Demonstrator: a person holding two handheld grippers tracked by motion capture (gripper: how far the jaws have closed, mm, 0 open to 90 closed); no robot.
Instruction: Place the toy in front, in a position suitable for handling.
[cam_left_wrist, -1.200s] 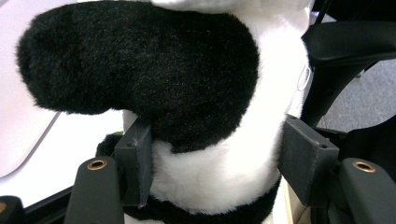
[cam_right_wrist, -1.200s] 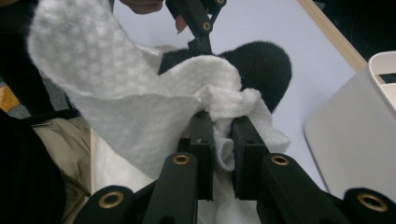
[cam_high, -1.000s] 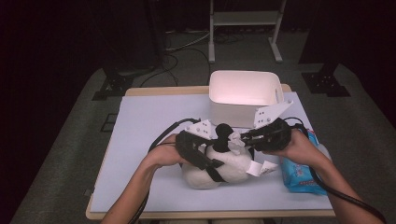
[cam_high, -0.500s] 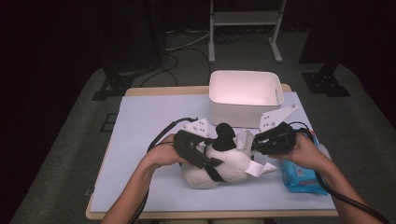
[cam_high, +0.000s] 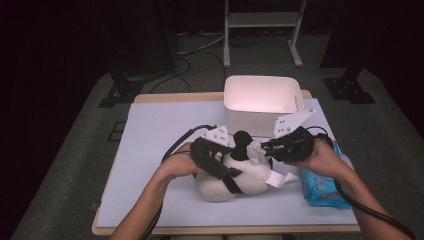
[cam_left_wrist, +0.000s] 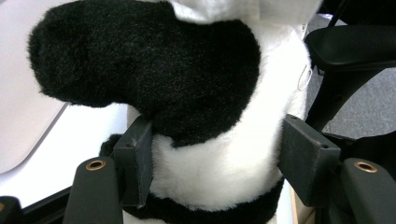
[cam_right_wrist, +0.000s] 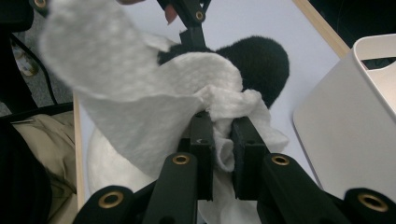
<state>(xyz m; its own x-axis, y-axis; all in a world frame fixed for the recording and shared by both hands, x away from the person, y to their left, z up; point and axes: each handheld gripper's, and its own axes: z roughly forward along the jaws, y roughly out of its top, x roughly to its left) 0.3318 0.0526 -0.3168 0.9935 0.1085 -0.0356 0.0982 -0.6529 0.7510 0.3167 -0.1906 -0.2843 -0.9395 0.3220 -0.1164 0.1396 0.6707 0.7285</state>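
The left claw (cam_high: 235, 172) is clamped on the soft toy (cam_left_wrist: 219, 154), which lies on the worktop (cam_high: 150, 140) between its jaws. Just right of it, the right claw (cam_right_wrist: 223, 140) is pinched shut on a white wipe (cam_right_wrist: 140, 98) held against the toy's black ear (cam_right_wrist: 261, 60). This looks like the wiping step; next, rub the wipe across the fur while the left claw steadies the toy.

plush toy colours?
White body with black patches on the plush toy; left gripper view shows it best.
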